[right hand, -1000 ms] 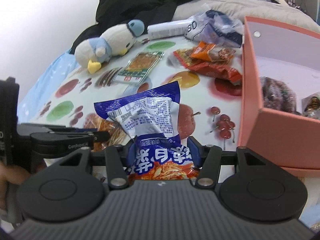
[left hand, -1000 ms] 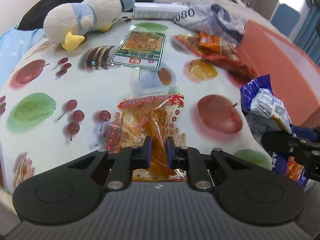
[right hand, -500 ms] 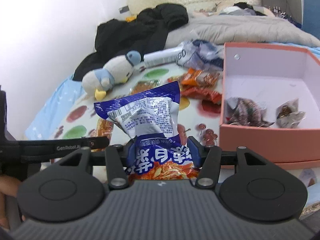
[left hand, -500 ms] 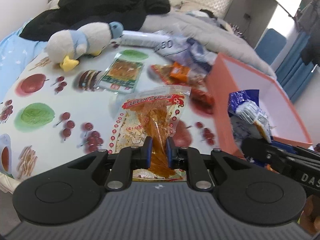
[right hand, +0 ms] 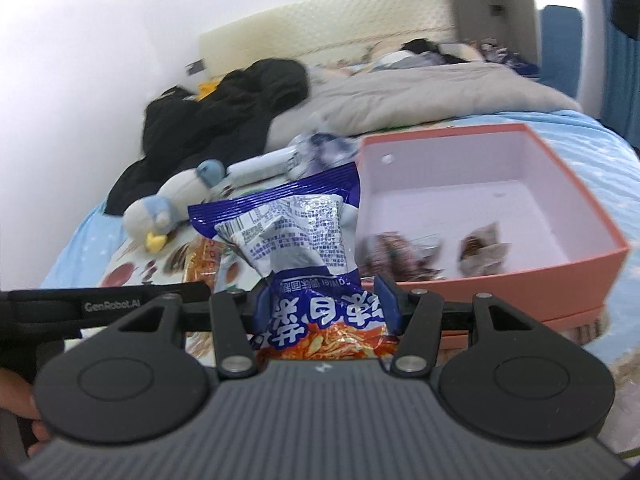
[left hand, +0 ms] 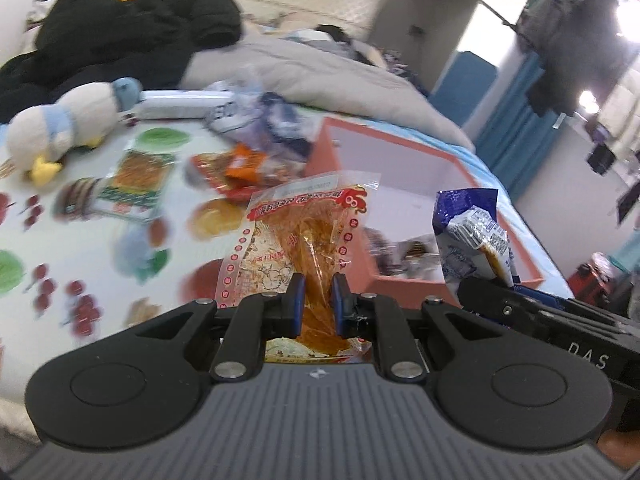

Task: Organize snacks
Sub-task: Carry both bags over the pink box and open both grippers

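My left gripper [left hand: 317, 294] is shut on a clear packet of orange snack [left hand: 304, 232] and holds it in the air near the front left corner of the pink box [left hand: 340, 148]. My right gripper [right hand: 323, 300] is shut on a blue snack bag [right hand: 288, 236], held up in front of the pink box [right hand: 568, 268]. The blue bag also shows at the right of the left wrist view [left hand: 472, 236]. Two wrapped snacks [right hand: 480, 248] lie inside the box.
More snack packets [left hand: 240, 168] and a green-edged packet [left hand: 136, 184] lie on the fruit-print cloth [left hand: 100, 248]. A plush penguin [left hand: 60, 128] lies at the far left. A white tube [left hand: 180, 106], black clothes [left hand: 120, 40] and a grey duvet [left hand: 340, 76] lie behind.
Both grippers have lifted their packets off the cloth and moved up and right toward the pink box. More of the box's inside is in view.
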Action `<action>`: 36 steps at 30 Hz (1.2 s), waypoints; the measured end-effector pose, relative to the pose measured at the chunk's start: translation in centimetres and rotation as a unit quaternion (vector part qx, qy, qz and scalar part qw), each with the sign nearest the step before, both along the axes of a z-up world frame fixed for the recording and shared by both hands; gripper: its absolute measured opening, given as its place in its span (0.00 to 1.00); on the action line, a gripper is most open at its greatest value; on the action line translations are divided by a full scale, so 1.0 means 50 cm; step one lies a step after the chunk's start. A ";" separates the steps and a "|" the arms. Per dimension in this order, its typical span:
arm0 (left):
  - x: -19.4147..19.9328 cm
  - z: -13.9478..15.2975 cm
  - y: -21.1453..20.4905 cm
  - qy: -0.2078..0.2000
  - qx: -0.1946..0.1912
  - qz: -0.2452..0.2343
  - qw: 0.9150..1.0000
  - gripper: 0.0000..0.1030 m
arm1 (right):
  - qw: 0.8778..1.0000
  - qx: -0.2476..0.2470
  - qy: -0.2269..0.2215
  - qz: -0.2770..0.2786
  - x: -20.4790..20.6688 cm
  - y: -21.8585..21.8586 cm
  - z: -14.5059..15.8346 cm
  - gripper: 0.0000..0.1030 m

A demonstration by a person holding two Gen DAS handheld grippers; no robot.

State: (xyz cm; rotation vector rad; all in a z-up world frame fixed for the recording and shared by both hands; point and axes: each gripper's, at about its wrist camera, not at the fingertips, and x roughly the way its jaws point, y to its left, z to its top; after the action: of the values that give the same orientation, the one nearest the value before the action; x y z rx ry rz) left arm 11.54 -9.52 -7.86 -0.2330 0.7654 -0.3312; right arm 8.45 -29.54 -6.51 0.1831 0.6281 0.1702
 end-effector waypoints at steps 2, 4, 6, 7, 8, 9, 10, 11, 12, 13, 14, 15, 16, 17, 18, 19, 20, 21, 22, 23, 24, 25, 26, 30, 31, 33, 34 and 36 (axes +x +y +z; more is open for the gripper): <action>0.007 0.008 -0.028 -0.005 -0.006 -0.018 1.000 0.16 | 1.000 -0.002 -0.005 -0.014 -0.009 -0.025 0.004 0.54; 0.013 0.017 -0.055 -0.015 -0.012 -0.036 0.999 0.16 | 0.999 -0.005 -0.009 -0.031 -0.014 -0.050 0.008 0.54; 0.026 0.026 -0.086 -0.022 -0.012 -0.051 0.998 0.16 | 0.999 -0.006 -0.014 -0.042 -0.015 -0.075 0.012 0.54; 0.034 0.029 -0.100 -0.025 -0.013 -0.059 0.998 0.16 | 0.999 -0.010 -0.018 -0.050 -0.013 -0.089 0.016 0.54; 0.043 0.033 -0.114 -0.026 -0.015 -0.065 0.997 0.16 | 0.998 -0.012 -0.023 -0.058 -0.009 -0.103 0.020 0.54; 0.052 0.037 -0.128 -0.029 -0.016 -0.072 0.997 0.16 | 0.998 -0.014 -0.027 -0.062 -0.003 -0.116 0.023 0.54; 0.062 0.041 -0.142 -0.032 -0.015 -0.078 0.996 0.16 | 0.997 -0.016 -0.030 -0.065 0.003 -0.128 0.027 0.54; 0.072 0.045 -0.157 -0.034 -0.013 -0.081 0.996 0.16 | 0.997 -0.019 -0.034 -0.071 0.010 -0.140 0.031 0.54; 0.083 0.048 -0.170 -0.036 -0.013 -0.084 0.996 0.16 | 0.996 -0.024 -0.039 -0.073 0.018 -0.150 0.035 0.54; 0.096 0.052 -0.182 -0.036 -0.013 -0.088 0.995 0.16 | 0.996 -0.027 -0.041 -0.073 0.026 -0.159 0.038 0.54; 0.108 0.056 -0.194 -0.037 -0.012 -0.090 0.995 0.16 | 0.996 -0.027 -0.043 -0.075 0.037 -0.170 0.041 0.54; 0.123 0.062 -0.205 -0.040 -0.010 -0.090 0.995 0.16 | 0.996 -0.028 -0.044 -0.074 0.045 -0.178 0.042 0.54; 0.136 0.065 -0.214 -0.041 -0.009 -0.089 0.995 0.16 | 0.996 -0.033 -0.043 -0.071 0.058 -0.186 0.042 0.54; 0.150 0.068 -0.222 -0.041 -0.009 -0.089 0.995 0.16 | 0.996 -0.039 -0.041 -0.067 0.070 -0.189 0.042 0.54; 0.164 0.071 -0.233 -0.040 -0.009 -0.091 0.995 0.16 | 0.996 -0.047 -0.042 -0.066 0.080 -0.195 0.042 0.54; 0.181 0.071 -0.241 -0.038 -0.009 -0.090 0.995 0.16 | 0.996 -0.052 -0.045 -0.065 0.092 -0.201 0.043 0.54; 0.194 0.070 -0.248 -0.036 -0.007 -0.090 0.995 0.16 | 0.996 -0.053 -0.045 -0.064 0.102 -0.205 0.043 0.54; 0.210 0.068 -0.257 -0.033 -0.004 -0.092 0.995 0.16 | 0.996 -0.050 -0.044 -0.063 0.112 -0.212 0.041 0.54; 0.226 0.065 -0.266 -0.030 -0.004 -0.092 0.995 0.16 | 0.996 -0.045 -0.043 -0.065 0.125 -0.221 0.039 0.54; 0.243 0.062 -0.276 -0.025 -0.002 -0.093 0.995 0.16 | 0.996 -0.044 -0.043 -0.066 0.134 -0.228 0.037 0.54; 0.258 0.057 -0.285 -0.021 -0.001 -0.093 0.995 0.16 | 0.996 -0.043 -0.041 -0.066 0.138 -0.234 0.035 0.54; 0.273 0.050 -0.289 -0.016 0.000 -0.095 0.995 0.16 | 0.996 -0.040 -0.038 -0.066 0.149 -0.241 0.031 0.54; 0.287 0.043 -0.298 -0.011 0.003 -0.097 0.995 0.16 | 0.997 -0.037 -0.035 -0.065 0.160 -0.248 0.025 0.54; 0.345 0.011 -0.334 0.007 0.020 -0.103 0.994 0.16 | 0.997 -0.031 -0.016 -0.062 0.209 -0.269 -0.004 0.54; 0.355 0.001 -0.339 0.012 0.025 -0.103 0.994 0.16 | 0.998 -0.029 -0.010 -0.060 0.222 -0.274 -0.014 0.54; 0.384 -0.022 -0.348 0.027 0.030 -0.105 0.994 0.16 | 0.998 -0.025 0.002 -0.059 0.245 -0.282 -0.034 0.54; 0.396 -0.032 -0.351 0.033 0.032 -0.105 0.993 0.16 | 0.998 -0.024 0.008 -0.059 0.256 -0.283 -0.045 0.54; 0.418 -0.052 -0.359 0.043 0.037 -0.108 0.992 0.16 | 0.998 -0.020 0.021 -0.059 0.274 -0.288 -0.067 0.54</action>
State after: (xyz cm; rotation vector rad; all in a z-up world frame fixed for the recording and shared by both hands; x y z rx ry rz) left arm 32.44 -27.49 -10.43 -0.0938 0.8894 -0.4995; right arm 22.15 -43.96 -9.89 0.1852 0.6606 0.0392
